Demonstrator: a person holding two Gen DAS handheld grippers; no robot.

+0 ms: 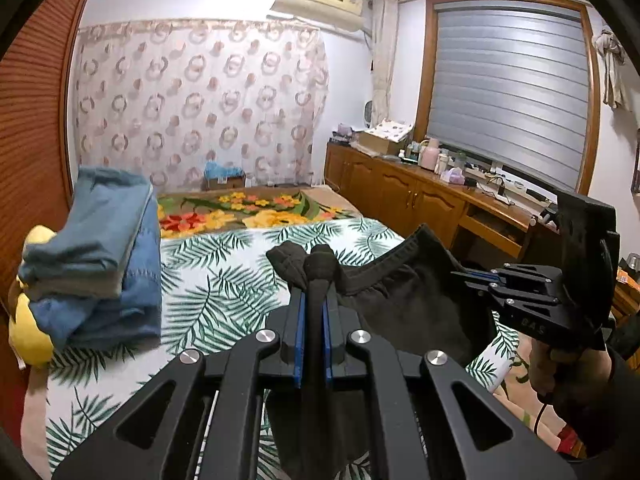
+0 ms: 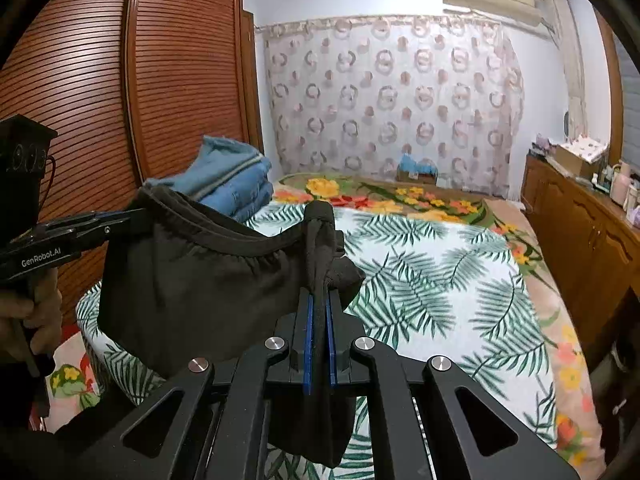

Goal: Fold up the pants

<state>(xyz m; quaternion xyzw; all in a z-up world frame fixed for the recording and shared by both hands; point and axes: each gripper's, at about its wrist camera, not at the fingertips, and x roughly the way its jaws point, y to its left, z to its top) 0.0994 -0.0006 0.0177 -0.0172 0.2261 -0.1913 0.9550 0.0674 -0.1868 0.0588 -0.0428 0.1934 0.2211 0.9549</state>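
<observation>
Two grippers hold one pair of dark charcoal fabric pants (image 1: pixel 404 292) up above the palm-leaf printed bedspread (image 1: pixel 224 280).

At lower centre of the left wrist view, the left gripper (image 1: pixel 314 276) is clamped on a bunched waistband end; the right gripper (image 2: pixel 320 280) pinches the other end likewise. Between them the elastic waistband sags. Folded blue denim clothes (image 1: pixel 100 256) sit stacked at the left edge, beside a reddish slatted wooden wardrobe (image 2: pixel 120 80).

Matt black cloth pants (image 2: pixel 192 280), glossy wood cabinet (image 1: pixel 420 196), denim stack (image 1: pixel 104 256)
</observation>
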